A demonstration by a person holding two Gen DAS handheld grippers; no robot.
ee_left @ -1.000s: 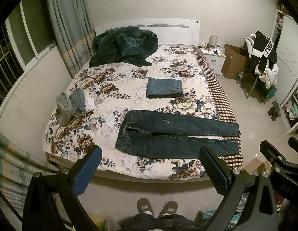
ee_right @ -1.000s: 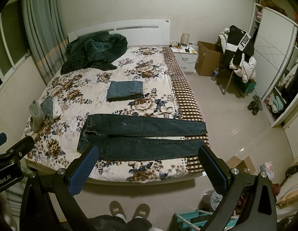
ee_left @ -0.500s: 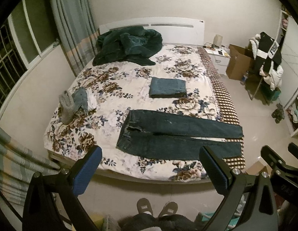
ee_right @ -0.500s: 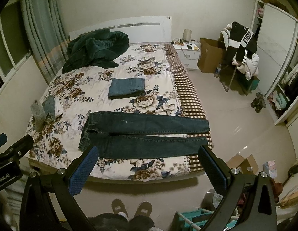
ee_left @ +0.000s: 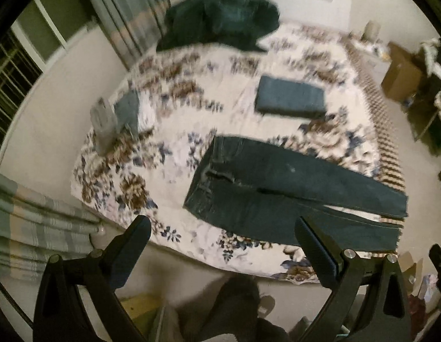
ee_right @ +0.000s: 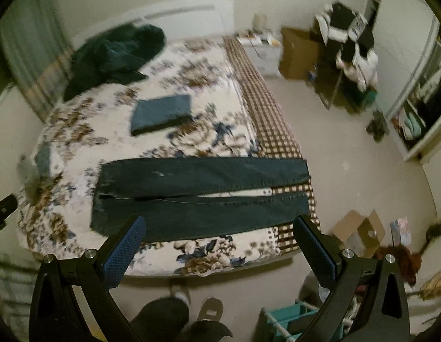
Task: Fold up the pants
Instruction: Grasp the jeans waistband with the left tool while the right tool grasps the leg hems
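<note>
Dark blue jeans (ee_left: 277, 193) (ee_right: 197, 196) lie flat across the near end of the floral bedspread (ee_left: 177, 131) (ee_right: 209, 139), waist to the left, legs pointing right with a small gap between them. My left gripper (ee_left: 223, 248) is open and held above the bed's near edge, nearest the waist end. My right gripper (ee_right: 217, 242) is open too, hovering over the near leg. Neither touches the cloth. Both views are blurred by motion.
A folded pair of jeans (ee_left: 290, 97) (ee_right: 160, 112) rests mid-bed. A dark green blanket (ee_left: 220, 20) (ee_right: 112, 54) is heaped by the headboard, and small grey clothes (ee_left: 115, 119) lie at the bed's left. A person's legs and slippers (ee_right: 192, 310) stand before the bed. Cardboard boxes (ee_right: 360, 233) sit on the floor at right.
Both grippers have moved forward and down toward the bed; the jeans now look larger and closer. The left view has tilted. The person has stepped forward. Both stay open.
</note>
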